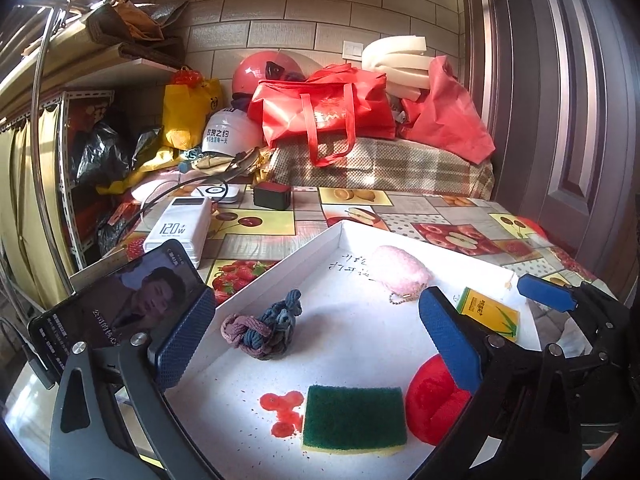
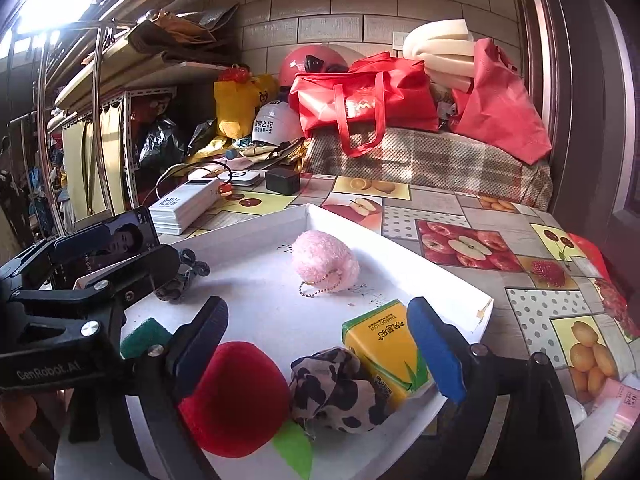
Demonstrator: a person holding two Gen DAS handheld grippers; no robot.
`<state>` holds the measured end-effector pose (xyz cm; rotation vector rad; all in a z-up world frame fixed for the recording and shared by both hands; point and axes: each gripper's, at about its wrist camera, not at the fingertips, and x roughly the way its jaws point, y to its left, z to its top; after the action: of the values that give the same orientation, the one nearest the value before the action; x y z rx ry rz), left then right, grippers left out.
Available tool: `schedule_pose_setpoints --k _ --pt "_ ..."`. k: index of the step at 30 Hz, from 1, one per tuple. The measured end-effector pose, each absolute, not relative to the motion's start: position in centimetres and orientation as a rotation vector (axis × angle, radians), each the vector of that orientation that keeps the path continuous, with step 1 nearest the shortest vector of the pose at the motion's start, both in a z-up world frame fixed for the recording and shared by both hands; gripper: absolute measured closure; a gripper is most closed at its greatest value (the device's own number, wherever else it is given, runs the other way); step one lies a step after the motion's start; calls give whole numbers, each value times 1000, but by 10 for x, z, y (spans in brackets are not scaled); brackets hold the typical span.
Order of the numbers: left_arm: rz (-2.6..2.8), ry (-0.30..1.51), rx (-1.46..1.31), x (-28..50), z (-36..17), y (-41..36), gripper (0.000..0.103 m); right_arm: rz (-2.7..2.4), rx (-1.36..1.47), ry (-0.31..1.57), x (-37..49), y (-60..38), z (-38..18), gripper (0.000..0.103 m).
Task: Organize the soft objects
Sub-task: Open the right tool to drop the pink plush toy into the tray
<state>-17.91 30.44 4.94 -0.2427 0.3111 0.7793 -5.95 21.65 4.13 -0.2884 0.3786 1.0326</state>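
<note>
A white tray point(image 1: 280, 268) holds a knotted blue-purple rope toy point(image 1: 264, 330), a pink fluffy keychain pouch point(image 1: 400, 270), a green scouring sponge point(image 1: 354, 418), a red plush apple point(image 1: 434, 404) and a yellow tissue pack point(image 1: 490, 314). My left gripper point(image 1: 316, 334) is open and empty above the tray's near side. In the right wrist view, my right gripper point(image 2: 320, 348) is open and empty over the red plush apple point(image 2: 236, 396), a cow-print scrunchie point(image 2: 334, 394) and the tissue pack point(image 2: 384, 352). The pink pouch point(image 2: 324, 264) lies farther back.
A phone point(image 1: 116, 304) leans at the tray's left. A white power bank point(image 1: 180, 228), a black charger point(image 1: 272, 196) and cables lie behind. Red bags point(image 1: 324, 104), helmets and foam sit on a plaid cushion at the back. The fruit-print tablecloth point(image 2: 520, 248) extends right.
</note>
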Motion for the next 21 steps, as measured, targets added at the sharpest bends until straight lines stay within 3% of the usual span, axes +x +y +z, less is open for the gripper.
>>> schedule_pose_setpoints --k 1,21 --pt "782 301 -239 -181 50 303 0 1025 -281 379 -58 215 42 0" --pt "859 235 -150 -187 55 281 0 916 -227 336 -71 185 44 0"
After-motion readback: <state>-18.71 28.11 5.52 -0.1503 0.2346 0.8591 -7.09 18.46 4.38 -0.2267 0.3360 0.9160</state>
